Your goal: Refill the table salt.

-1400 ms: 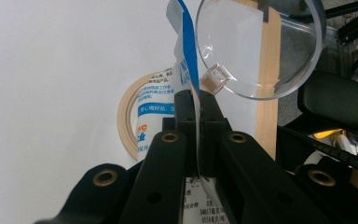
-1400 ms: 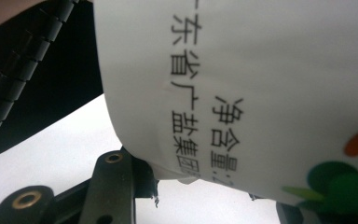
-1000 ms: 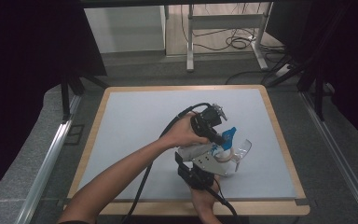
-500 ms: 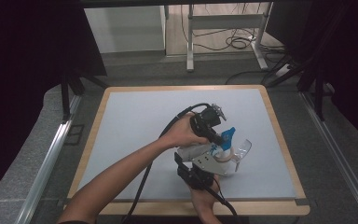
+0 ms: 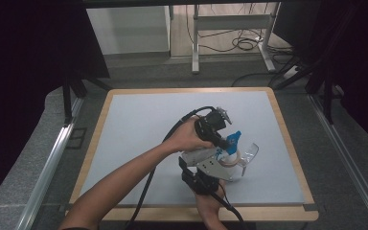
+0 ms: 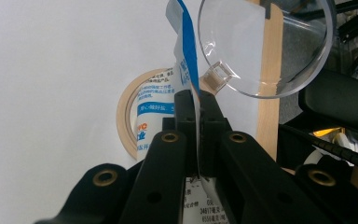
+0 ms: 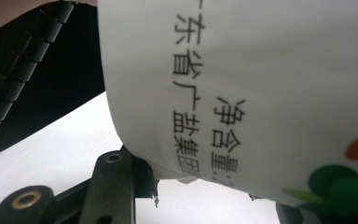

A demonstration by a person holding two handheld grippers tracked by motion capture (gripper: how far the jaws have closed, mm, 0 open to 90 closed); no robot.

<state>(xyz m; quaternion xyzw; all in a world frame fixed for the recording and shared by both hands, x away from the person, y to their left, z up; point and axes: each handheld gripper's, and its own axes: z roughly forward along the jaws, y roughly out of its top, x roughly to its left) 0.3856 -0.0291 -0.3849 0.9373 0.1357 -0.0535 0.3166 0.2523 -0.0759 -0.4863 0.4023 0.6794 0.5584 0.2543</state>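
The worktop [image 5: 139,124] is a flat, matte pale-grey sheet framed by a light wooden border, standing on dark speckled flooring. Near its front right, both hands work close together. The left hand-held gripper [image 6: 196,105], black hard plastic with brass-coloured screws, has its jaws clenched on the thin, glossy edge of a plastic packet [image 6: 182,51], white with blue panels and small printed characters; in the high view the packet [image 5: 233,140] stands up just off the worktop between the two tools. The right hand-held gripper [image 5: 220,160], topped by a grey three-cornered plate, comes in from the front edge; its own view shows a smooth, curved white surface of the packet [image 7: 261,84] with black characters and green and orange marks, lying against one black jaw, so it appears to grip the packet's body. Beneath lies a flat beige tape ring [image 6: 129,100]. Just beside it sits a clear, round plastic lid [image 6: 265,46] with a small square tab.
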